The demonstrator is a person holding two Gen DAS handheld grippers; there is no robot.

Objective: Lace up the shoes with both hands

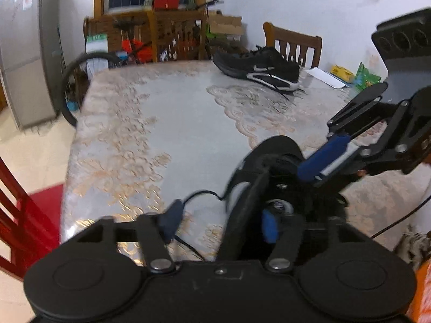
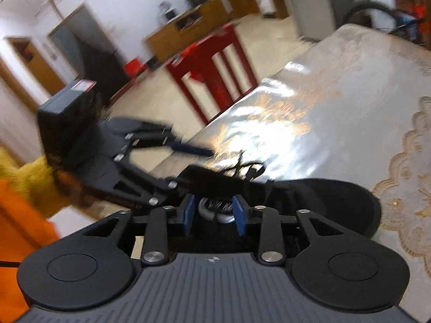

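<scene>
Lace-patterned plastic covers the tabletop (image 1: 167, 123) in a tiled room, where a red chair (image 2: 215, 64) stands at the near edge and a wooden chair (image 1: 293, 43) at the far side. Beyond it, a bicycle wheel (image 1: 80, 80) leans beside a grey fridge (image 1: 27, 53), under a window with cluttered shelves.

A black shoe (image 1: 269, 167) sits on the tabletop close to both cameras, its opening facing up. Its lace (image 1: 204, 195) trails loose off the side onto the tabletop. A second shoe (image 1: 258, 67), black with white trim, lies well apart near the far edge, next to a white paper (image 1: 326, 78) and yellow and green packs.

The left gripper (image 1: 221, 223) has its blue-padded fingers (image 1: 172, 220) spread wide: one pad hangs outside the near shoe, beside the lace, while the other sits inside the shoe's opening, so the shoe's side wall stands between them. It grips nothing.

The right gripper (image 2: 212, 215) reaches in from the right, its pads (image 2: 239, 215) partly apart above the shoe's opening, where a light insole print shows between them. Nothing is clamped. In the left view one of its blue pads points down into the opening.

In the right view the left gripper appears across the shoe, blurred, with a yellow fleecy sleeve (image 2: 35, 180) behind it. The tangled lace lies just past the shoe's rim.
</scene>
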